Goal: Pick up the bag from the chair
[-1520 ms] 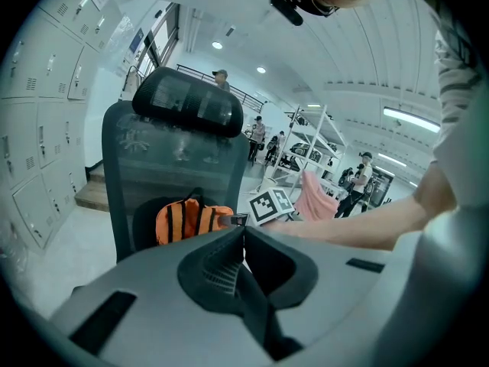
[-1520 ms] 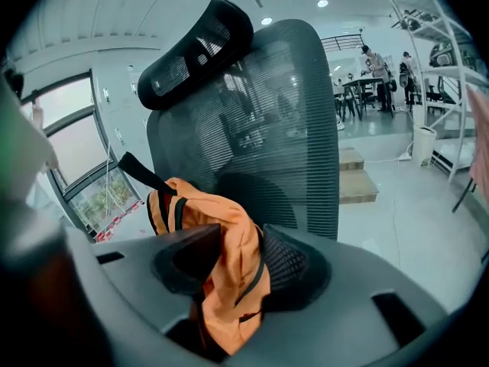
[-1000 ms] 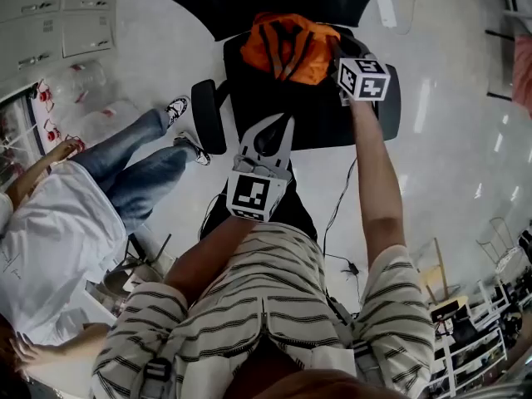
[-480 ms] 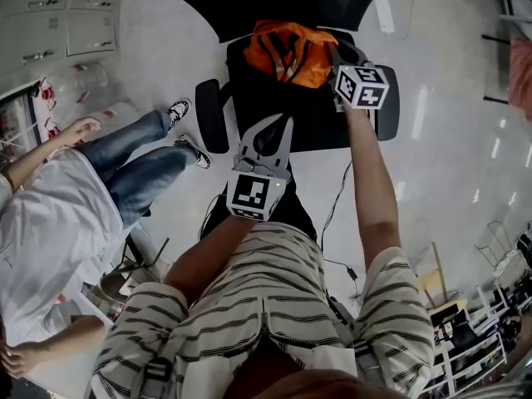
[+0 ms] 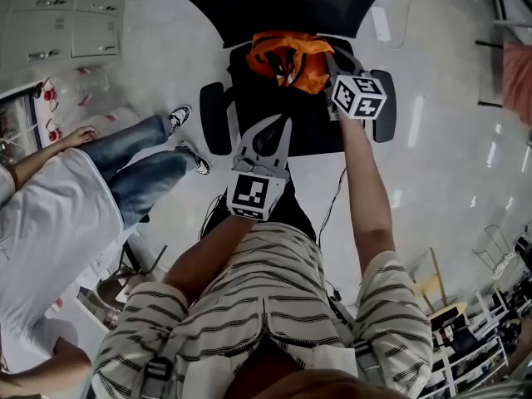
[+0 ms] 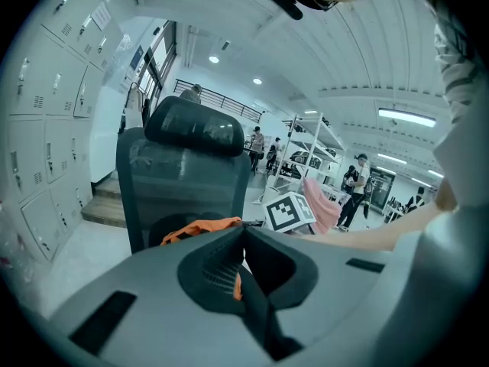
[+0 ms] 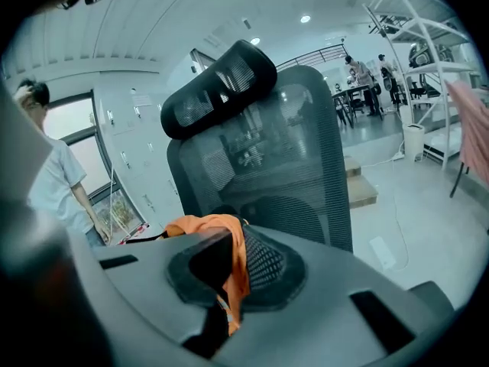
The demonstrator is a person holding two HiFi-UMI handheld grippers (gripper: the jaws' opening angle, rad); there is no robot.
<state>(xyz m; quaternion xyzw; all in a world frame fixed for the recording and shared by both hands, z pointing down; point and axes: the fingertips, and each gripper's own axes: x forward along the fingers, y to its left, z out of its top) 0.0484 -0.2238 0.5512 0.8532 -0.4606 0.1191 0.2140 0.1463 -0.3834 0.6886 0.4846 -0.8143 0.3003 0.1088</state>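
An orange bag (image 5: 287, 56) with dark straps sits bunched at the back of the black office chair's seat (image 5: 320, 131). My right gripper (image 5: 327, 59) reaches in from the bag's right side. In the right gripper view it (image 7: 229, 235) is shut on a fold of the bag's orange fabric (image 7: 235, 270), which hangs between the jaws. The left gripper (image 5: 281, 119) hovers over the front of the seat, short of the bag. Its jaws (image 6: 243, 232) meet at the tips, and the bag (image 6: 200, 228) shows just beyond them.
The chair's tall mesh backrest (image 7: 267, 159) and headrest stand behind the bag, with armrests (image 5: 214, 119) on both sides. A person in jeans (image 5: 125, 165) stands close on the left by the lockers (image 5: 58, 15). A cable (image 5: 337, 206) trails on the floor.
The right gripper has risen with the orange fabric in it, and the bag has gathered into a taller bunch. The left gripper has drifted slightly. The bystander's arm has swung away.
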